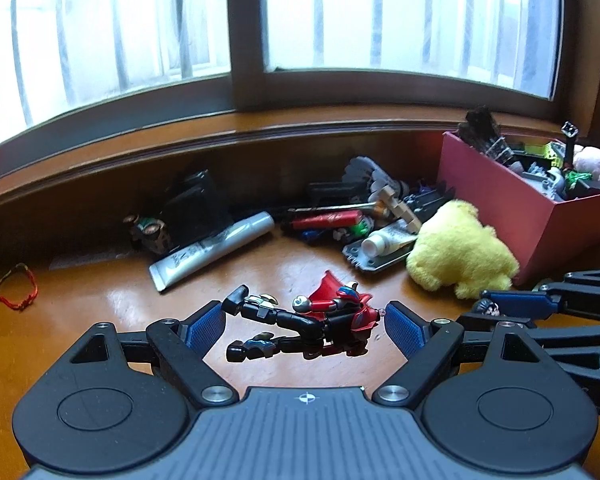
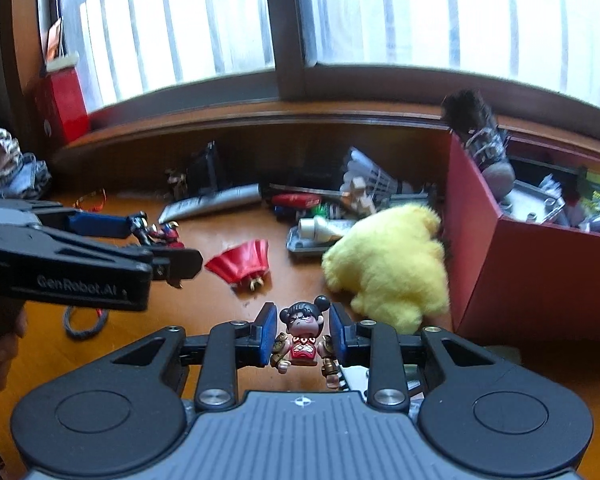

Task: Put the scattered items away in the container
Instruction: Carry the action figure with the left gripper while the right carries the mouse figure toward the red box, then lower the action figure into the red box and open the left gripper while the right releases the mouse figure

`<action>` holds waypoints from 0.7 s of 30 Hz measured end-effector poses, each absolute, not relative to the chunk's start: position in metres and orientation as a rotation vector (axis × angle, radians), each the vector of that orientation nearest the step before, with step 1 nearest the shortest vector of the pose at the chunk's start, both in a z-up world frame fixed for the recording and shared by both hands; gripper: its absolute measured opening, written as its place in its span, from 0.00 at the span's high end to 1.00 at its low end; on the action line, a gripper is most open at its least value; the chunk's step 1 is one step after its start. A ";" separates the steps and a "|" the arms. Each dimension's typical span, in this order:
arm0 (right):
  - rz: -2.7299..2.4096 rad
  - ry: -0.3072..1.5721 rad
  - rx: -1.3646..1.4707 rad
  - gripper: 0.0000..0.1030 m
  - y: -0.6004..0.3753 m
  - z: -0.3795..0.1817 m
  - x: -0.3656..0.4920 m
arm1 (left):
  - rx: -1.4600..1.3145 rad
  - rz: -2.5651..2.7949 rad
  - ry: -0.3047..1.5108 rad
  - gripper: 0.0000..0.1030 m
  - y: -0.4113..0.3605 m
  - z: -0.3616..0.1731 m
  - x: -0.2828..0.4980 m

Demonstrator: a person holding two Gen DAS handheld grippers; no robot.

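Observation:
A red and black caped action figure lies on the wooden table between the wide-apart fingers of my open left gripper. My right gripper is shut on a small black-haired figurine in red; it also shows in the left wrist view. The red box holding several toys stands at the right, and it shows in the right wrist view too. A yellow plush lies against its front wall. The figure's red cape shows beside the left gripper.
A pile of small items lies by the back wall: a white tube, a red marker, a shuttlecock, a small white tube on a grey plate. A red string bracelet lies far left. The window sill runs behind.

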State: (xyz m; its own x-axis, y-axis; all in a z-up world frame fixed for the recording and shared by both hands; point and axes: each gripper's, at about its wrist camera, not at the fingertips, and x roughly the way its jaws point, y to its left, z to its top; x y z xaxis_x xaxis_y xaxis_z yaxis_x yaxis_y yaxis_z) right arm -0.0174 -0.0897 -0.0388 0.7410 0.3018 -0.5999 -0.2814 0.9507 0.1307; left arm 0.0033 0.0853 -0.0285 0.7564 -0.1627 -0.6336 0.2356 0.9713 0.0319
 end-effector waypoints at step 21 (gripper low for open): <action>0.273 0.554 0.125 0.70 -0.163 -0.003 -0.026 | 0.183 -0.307 0.573 0.16 0.004 0.007 0.001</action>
State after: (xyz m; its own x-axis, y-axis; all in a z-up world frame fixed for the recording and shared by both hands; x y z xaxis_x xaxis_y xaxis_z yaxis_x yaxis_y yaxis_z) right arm -0.0261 -0.1629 -0.0034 0.8152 0.2893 -0.5018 -0.2221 0.9562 0.1905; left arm 0.0007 0.0042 0.0072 0.7968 -0.2341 -0.5571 0.3347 0.9385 0.0843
